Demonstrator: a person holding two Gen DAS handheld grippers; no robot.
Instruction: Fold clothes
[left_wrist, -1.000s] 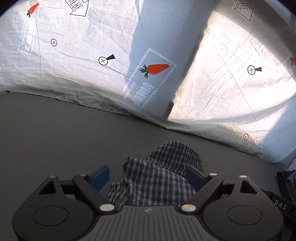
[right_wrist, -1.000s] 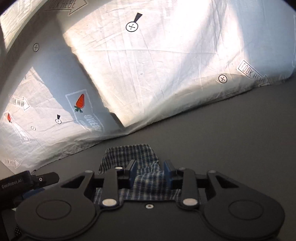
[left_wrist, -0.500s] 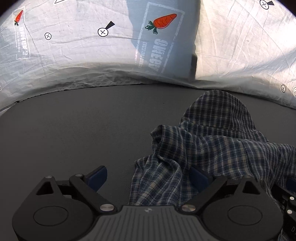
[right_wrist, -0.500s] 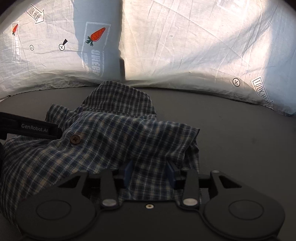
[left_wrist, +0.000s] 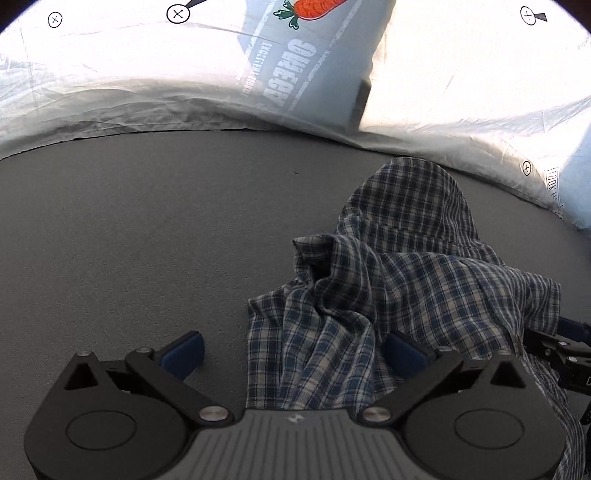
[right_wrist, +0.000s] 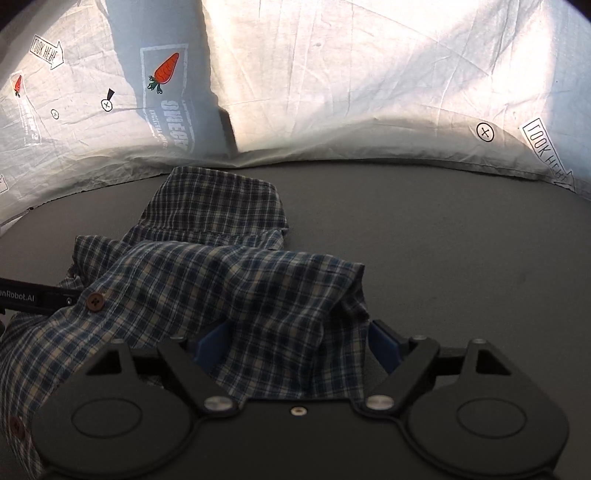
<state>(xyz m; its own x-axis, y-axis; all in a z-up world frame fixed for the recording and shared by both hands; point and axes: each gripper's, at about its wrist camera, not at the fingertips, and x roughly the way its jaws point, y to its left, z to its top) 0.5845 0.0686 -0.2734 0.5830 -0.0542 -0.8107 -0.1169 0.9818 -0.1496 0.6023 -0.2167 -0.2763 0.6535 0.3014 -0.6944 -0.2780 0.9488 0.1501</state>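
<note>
- the plaid shirt (left_wrist: 417, 280) lay crumpled in a heap on the dark grey bench (left_wrist: 140, 229), its blue, white and tan check bunched into folds.
- the left tool (left_wrist: 295, 350) had its jaws spread wide and opening; shirt cloth lay between them, closer to the right blue pad, while the left blue pad (left_wrist: 184, 352) stood clear over bare bench, so nothing was clamped.
- the right tool (right_wrist: 295, 343) also had its jaws opening; a fold of the shirt (right_wrist: 221, 288) draped between the two blue pads (right_wrist: 384, 345) without being pinched.
- in the right wrist view a brown button (right_wrist: 95, 301) showed on the shirt's left part, and a flatter section of the shirt reached toward the back of the bench.
- the left tool's black body poked in at the left edge of that view, beside the button.
- a white creased sheet (right_wrist: 369, 74) printed with a carrot (right_wrist: 166, 70), crossed circles and arrow labels rose behind the bench, partly sunlit and partly in shadow.
</note>
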